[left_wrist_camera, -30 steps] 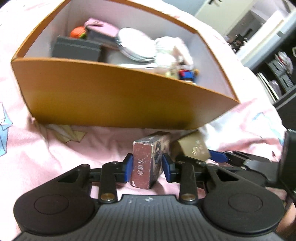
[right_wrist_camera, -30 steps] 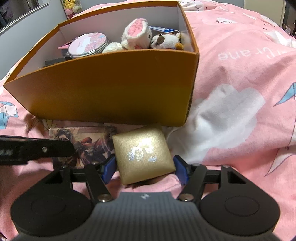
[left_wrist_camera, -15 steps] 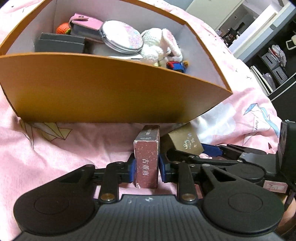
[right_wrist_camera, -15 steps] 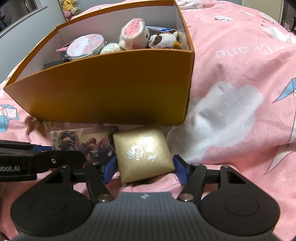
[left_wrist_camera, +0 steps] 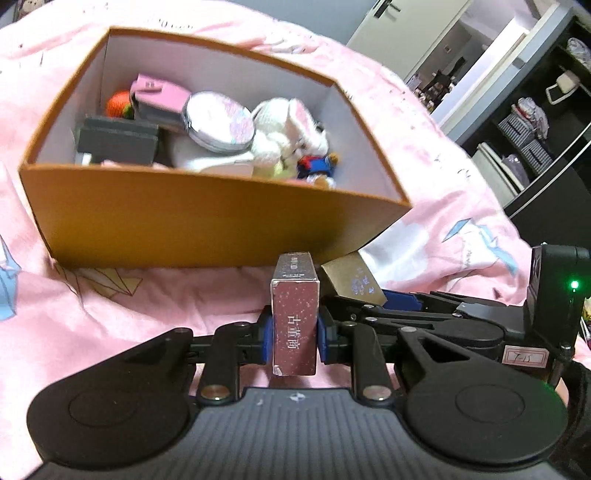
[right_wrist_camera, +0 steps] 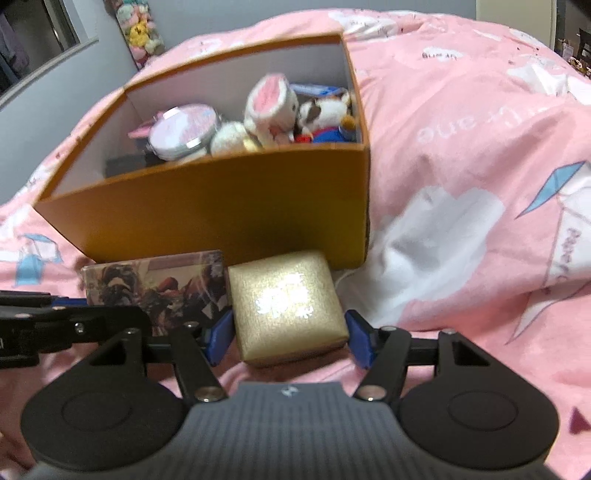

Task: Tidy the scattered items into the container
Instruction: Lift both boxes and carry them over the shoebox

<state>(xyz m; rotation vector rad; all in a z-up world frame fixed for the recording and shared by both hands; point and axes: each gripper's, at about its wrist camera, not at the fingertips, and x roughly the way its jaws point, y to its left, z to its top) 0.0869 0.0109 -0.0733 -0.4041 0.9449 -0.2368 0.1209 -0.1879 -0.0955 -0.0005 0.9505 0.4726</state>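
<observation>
An orange cardboard box [left_wrist_camera: 207,225] stands on the pink bedspread, also seen in the right wrist view [right_wrist_camera: 236,206]. It holds plush toys, a round tin, a pink pouch and dark boxes. My left gripper [left_wrist_camera: 293,334] is shut on a maroon card box [left_wrist_camera: 294,325], held on edge and raised in front of the orange box; its printed side shows in the right wrist view [right_wrist_camera: 159,288]. My right gripper [right_wrist_camera: 290,341] has its blue pads against both sides of a gold square box [right_wrist_camera: 286,304], which also shows in the left wrist view [left_wrist_camera: 351,280].
The pink bedspread [right_wrist_camera: 461,147] with white clouds and blue cranes spreads around the box. Dark shelving [left_wrist_camera: 535,122] stands at the far right. A shelf of plush toys [right_wrist_camera: 138,26] hangs on the grey wall behind.
My left gripper closed on the maroon card box and raised it. My right gripper closed onto the gold box. Both views have risen, showing more of the orange box's inside.
</observation>
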